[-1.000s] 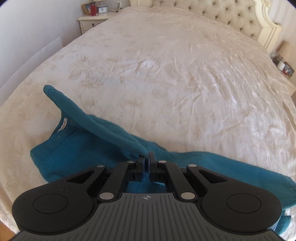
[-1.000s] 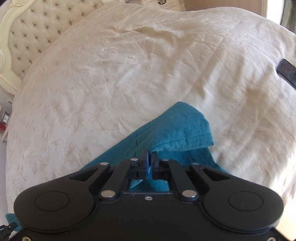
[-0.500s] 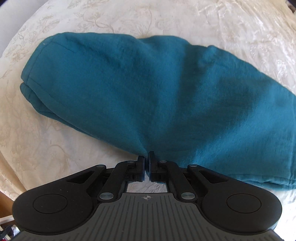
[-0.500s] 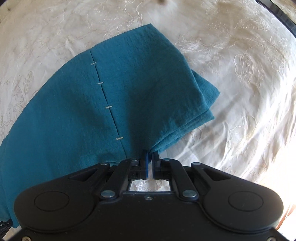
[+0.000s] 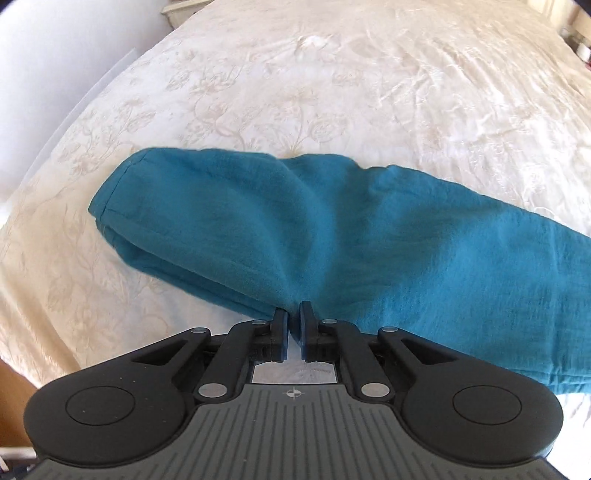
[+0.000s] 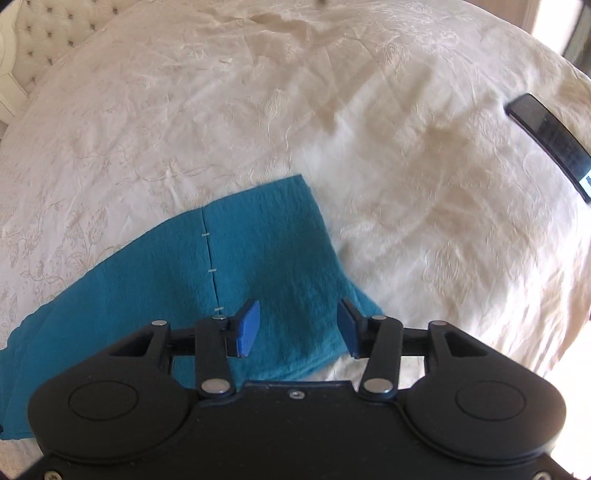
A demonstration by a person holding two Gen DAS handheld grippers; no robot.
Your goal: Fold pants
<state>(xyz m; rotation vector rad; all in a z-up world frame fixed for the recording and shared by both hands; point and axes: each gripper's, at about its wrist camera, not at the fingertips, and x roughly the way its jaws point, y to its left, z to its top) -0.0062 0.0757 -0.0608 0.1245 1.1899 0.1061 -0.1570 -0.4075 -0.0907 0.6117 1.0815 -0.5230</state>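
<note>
Teal pants [image 5: 332, 240] lie folded over on the cream bedspread [image 5: 332, 92], with the doubled end at the left. My left gripper [image 5: 293, 317] sits at the near edge of the cloth. Its jaws are opening by a narrow gap, and a pinch of fabric still runs into the tips. In the right wrist view the other end of the pants [image 6: 266, 258] shows a seam with pale stitches. My right gripper [image 6: 299, 314] hovers over that end. Its jaws are opening wide, with cloth lying below them and neither blue pad [image 6: 247, 326] touching it.
A dark flat device [image 6: 546, 144] lies on the bedspread [image 6: 184, 110] at the far right. A tufted headboard [image 6: 40, 33] stands at the upper left. The bed's left edge and a white wall [image 5: 44, 74] are close by.
Both grippers swung the lifted pants edge over and down, which left the cloth folded flat. The right jaws went from shut on the cloth to wide apart. The left gap widened slightly.
</note>
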